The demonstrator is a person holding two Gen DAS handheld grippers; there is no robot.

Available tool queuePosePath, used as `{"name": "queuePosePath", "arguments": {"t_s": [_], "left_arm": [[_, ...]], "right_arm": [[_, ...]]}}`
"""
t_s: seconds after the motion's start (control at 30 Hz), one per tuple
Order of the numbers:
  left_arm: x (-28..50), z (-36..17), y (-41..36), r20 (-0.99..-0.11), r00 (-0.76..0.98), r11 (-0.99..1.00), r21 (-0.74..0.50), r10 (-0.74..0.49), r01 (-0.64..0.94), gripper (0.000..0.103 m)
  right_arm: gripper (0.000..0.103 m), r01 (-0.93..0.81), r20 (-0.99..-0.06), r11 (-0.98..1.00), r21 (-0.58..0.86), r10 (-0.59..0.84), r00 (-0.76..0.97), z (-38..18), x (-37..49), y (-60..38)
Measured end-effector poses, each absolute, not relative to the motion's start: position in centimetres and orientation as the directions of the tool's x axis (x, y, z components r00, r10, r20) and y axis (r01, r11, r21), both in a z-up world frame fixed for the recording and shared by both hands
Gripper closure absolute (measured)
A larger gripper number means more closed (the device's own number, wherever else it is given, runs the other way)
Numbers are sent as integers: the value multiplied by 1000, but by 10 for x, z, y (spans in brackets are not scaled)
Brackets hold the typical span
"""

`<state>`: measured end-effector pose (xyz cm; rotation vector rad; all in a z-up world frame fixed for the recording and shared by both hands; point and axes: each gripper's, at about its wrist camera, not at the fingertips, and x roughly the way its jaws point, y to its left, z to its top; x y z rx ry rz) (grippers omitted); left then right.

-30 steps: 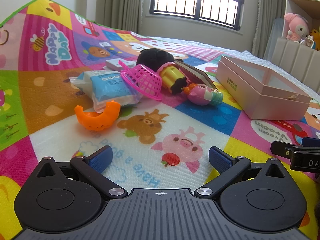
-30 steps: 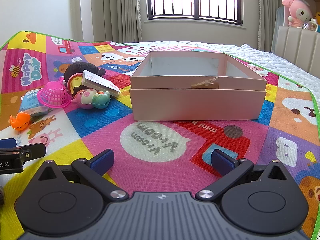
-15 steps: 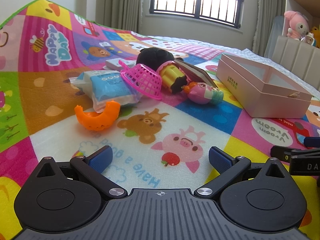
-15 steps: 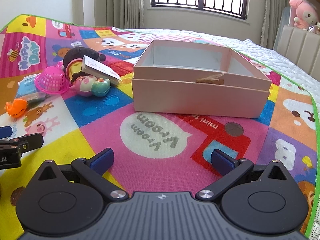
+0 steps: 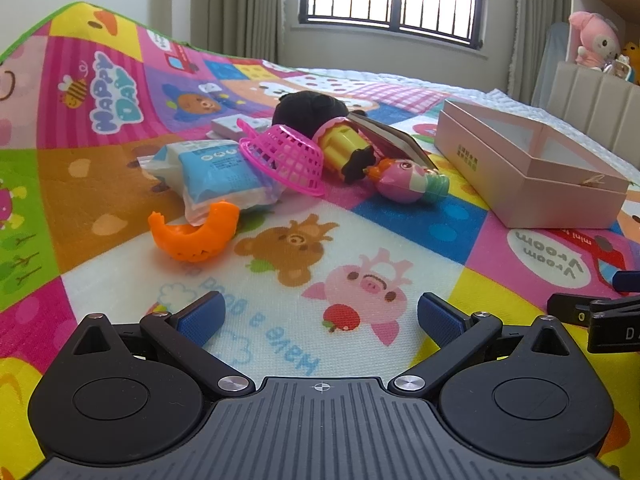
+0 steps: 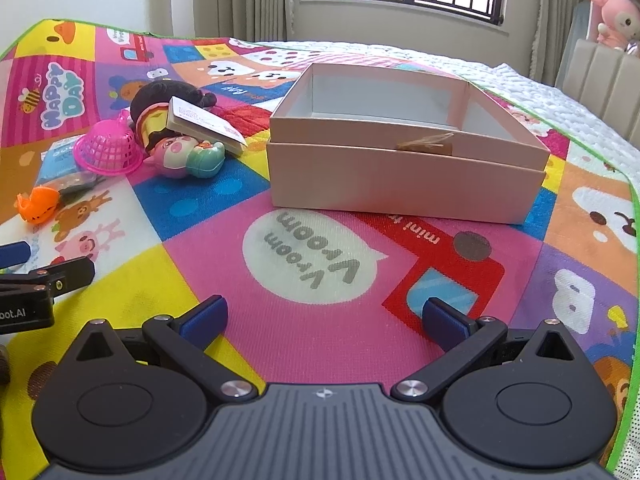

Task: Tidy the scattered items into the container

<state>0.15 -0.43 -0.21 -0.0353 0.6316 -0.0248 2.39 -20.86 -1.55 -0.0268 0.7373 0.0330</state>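
A pink open box [image 6: 404, 176] [image 5: 528, 168] stands on the colourful play mat. Left of it lies a heap: a pink mesh basket [image 5: 286, 158] [image 6: 108, 152], a blue tissue pack [image 5: 218, 172], an orange toy [image 5: 192, 232] [image 6: 38, 210], a pink pig toy [image 5: 406, 180] [image 6: 188, 156], a black-haired doll [image 5: 320, 120] [image 6: 160, 100] and a small booklet [image 6: 204, 124]. My left gripper [image 5: 320, 316] is open, low over the mat in front of the heap. My right gripper [image 6: 322, 318] is open in front of the box. Neither holds anything.
The play mat [image 6: 312, 256] covers a bed; its green edge [image 6: 630, 360] runs along the right. Plush toys [image 5: 596, 42] sit on a shelf at the far right by a padded headboard. A window and curtains are behind.
The right gripper has risen and tilted down, so the box interior shows more. The left gripper has barely moved. Both stay open.
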Motion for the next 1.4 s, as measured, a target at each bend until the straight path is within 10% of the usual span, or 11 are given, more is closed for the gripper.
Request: {"name": "queuePosePath", "arguments": {"t_s": [0.47, 0.7, 0.9, 1.23, 1.4], "left_arm": [[2, -1, -2, -590, 806, 998, -56, -46, 16, 0], [4, 6, 4, -586, 804, 995, -84, -96, 58, 0], [17, 31, 22, -491, 865, 994, -56, -107, 91, 0], [29, 26, 62, -498, 866, 998, -49, -50, 29, 0], [25, 16, 78, -501, 865, 996, -88, -40, -5, 0]], "right_arm": [[0, -80, -621, 988, 134, 147, 770, 5, 20, -242], [0, 204, -456, 967, 153, -114, 883, 42, 68, -332], [0, 120, -540, 901, 418, 140, 830, 30, 149, -363], [0, -183, -561, 954, 238, 289, 776, 33, 163, -236], [9, -120, -432, 986, -115, 59, 900, 68, 142, -179]]}}
